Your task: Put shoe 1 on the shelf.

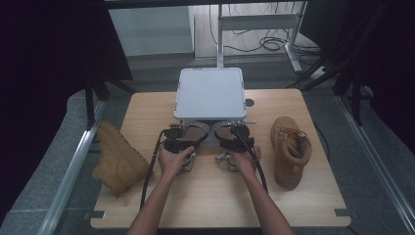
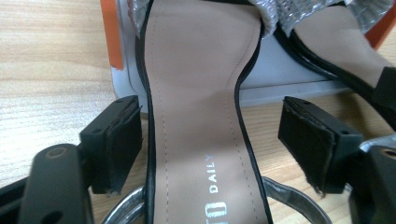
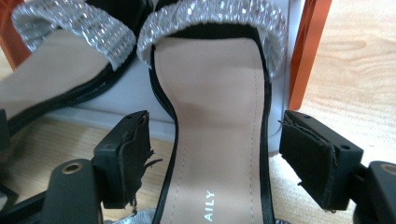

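Two heeled sandals with tan insoles and glittering silver toe straps lie side by side, toes against the white box [image 1: 210, 93]. My left gripper [image 1: 182, 139] is open astride the left sandal [image 1: 196, 131]. In the left gripper view the insole [image 2: 196, 93] runs between the pads [image 2: 114, 144], and the gripper [image 2: 210, 135] has a clear gap on its right side. My right gripper [image 1: 235, 139] is open astride the right sandal [image 1: 225, 131]. In the right gripper view the sandal [image 3: 219, 84] sits between the spread jaws of the gripper [image 3: 224, 144], with both pads [image 3: 313, 158] apart from it.
A tan boot [image 1: 117, 159] lies on its side at the table's left edge. Another tan boot [image 1: 289, 149] stands upright at the right. The box shows orange side walls [image 3: 306, 51] under its white lid. Bare wood [image 1: 210, 200] stretches in front of the hands.
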A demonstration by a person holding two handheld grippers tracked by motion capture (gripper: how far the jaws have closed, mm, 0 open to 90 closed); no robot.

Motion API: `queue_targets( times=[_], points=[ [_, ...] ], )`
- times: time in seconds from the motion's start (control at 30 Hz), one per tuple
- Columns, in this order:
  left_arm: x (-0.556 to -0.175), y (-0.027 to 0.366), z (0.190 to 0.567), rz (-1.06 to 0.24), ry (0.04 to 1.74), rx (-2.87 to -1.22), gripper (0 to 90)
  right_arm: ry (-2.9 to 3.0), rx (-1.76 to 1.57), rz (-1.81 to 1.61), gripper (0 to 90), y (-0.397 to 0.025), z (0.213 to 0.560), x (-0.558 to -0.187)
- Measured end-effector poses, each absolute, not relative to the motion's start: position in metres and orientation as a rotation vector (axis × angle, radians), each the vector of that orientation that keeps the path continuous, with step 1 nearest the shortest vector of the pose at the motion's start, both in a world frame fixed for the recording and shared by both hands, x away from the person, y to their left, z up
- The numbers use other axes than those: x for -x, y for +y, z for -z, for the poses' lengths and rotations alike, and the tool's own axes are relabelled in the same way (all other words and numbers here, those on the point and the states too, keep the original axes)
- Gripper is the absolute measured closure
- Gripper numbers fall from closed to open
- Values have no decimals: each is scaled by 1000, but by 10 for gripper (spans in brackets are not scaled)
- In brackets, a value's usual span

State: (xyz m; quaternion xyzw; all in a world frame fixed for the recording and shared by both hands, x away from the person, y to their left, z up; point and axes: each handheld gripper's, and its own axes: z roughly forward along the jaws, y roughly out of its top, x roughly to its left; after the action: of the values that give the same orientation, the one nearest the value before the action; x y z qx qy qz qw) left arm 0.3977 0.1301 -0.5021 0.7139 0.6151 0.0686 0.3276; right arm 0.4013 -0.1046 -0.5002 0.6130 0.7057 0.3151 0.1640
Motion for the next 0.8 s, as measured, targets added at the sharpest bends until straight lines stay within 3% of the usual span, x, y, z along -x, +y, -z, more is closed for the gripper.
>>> queue_targets(
  times=[0.8],
  points=[
    [-378, 146, 481, -199, 1487, -1883, 228, 2146, -1598, -928, 263, -114, 474, -387]
  ],
)
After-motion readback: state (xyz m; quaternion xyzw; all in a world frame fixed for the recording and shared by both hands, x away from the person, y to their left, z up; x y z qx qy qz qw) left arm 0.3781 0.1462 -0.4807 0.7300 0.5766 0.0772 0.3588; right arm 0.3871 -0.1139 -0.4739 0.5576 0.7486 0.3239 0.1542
